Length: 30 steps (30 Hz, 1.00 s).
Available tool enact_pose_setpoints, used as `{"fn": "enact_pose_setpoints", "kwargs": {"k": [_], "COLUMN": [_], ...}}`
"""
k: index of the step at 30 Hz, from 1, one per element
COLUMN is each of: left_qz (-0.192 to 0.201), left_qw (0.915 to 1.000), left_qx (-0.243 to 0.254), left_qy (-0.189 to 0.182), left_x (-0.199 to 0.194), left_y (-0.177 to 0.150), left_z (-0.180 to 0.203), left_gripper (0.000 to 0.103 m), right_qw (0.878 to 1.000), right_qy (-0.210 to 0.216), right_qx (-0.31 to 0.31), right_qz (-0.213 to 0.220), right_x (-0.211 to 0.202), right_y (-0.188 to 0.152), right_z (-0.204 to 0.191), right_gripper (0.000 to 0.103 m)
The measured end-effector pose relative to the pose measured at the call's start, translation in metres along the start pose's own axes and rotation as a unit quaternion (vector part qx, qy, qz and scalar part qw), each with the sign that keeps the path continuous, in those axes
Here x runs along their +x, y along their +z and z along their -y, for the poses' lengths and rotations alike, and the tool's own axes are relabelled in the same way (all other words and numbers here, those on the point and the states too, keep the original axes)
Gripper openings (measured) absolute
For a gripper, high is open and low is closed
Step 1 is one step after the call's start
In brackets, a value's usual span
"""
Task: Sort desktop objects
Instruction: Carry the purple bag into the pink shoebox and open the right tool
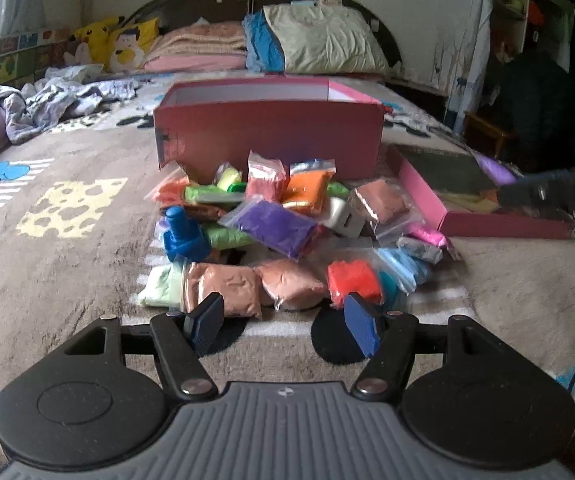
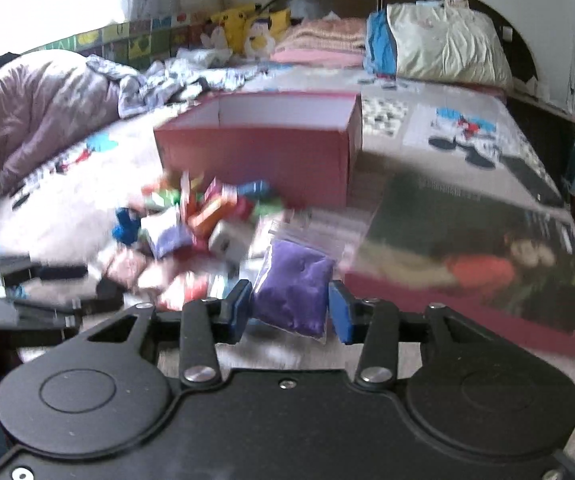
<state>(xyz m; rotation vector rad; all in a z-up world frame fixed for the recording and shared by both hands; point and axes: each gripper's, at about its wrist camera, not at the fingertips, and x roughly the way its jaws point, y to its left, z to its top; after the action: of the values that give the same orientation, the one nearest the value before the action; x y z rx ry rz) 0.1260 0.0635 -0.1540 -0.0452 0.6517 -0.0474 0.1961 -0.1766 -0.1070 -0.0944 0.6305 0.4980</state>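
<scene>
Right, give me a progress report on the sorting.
Barely started. Nothing visibly sits in the pink box, though its floor is hidden. The right hand-held gripper has a purple bag between its fingers. The left hand-held gripper is open and empty. The pile of bags remains on the bed.

We can read very little. On the bed blanket [image 1: 87, 280], blue capital letters show at the edges in the left wrist view: "EY" at the left edge, mirrored-looking "EX" at the right edge. Print on the box lid [image 2: 487, 264] is too blurred.
</scene>
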Motion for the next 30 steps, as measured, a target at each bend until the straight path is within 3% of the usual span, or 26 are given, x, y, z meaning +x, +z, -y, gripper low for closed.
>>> {"fn": "enact_pose_setpoints", "kwargs": {"k": [5,7,10,14,20,27,30], "left_qz": [0.03,0.036,0.03,0.049,0.047,0.096,0.097], "left_qw": [0.9993,0.9989,0.9979,0.9968,0.9968,0.9916,0.9904], "left_qx": [-0.022,-0.029,-0.041,-0.047,-0.061,-0.087,-0.098], "left_qy": [0.003,-0.008,-0.041,-0.042,-0.02,0.004,0.008], "left_x": [-0.001,0.0,-0.001,-0.007,0.0,-0.003,0.0], "left_y": [-0.004,-0.005,-0.003,-0.001,-0.004,-0.004,-0.004], "left_z": [-0.003,-0.004,-0.007,-0.007,-0.012,-0.025,-0.033], "left_gripper": [0.066,0.075,0.076,0.076,0.076,0.076,0.076], "right_qw": [1.0,0.999,0.999,0.998,0.996,0.994,0.994], "right_qy": [0.013,0.014,0.015,0.017,0.022,0.031,0.032], "right_qx": [-0.009,-0.016,-0.027,-0.04,-0.062,-0.086,-0.097], "right_qz": [0.018,0.026,0.036,0.046,0.056,0.052,0.045], "right_x": [0.005,0.009,0.016,0.028,0.043,0.067,0.08], "right_y": [0.029,0.041,0.057,0.075,0.101,0.131,0.142], "right_z": [0.001,0.002,0.002,0.002,-0.002,-0.004,-0.003], "right_gripper": [0.041,0.041,0.041,0.041,0.041,0.041,0.041]}}
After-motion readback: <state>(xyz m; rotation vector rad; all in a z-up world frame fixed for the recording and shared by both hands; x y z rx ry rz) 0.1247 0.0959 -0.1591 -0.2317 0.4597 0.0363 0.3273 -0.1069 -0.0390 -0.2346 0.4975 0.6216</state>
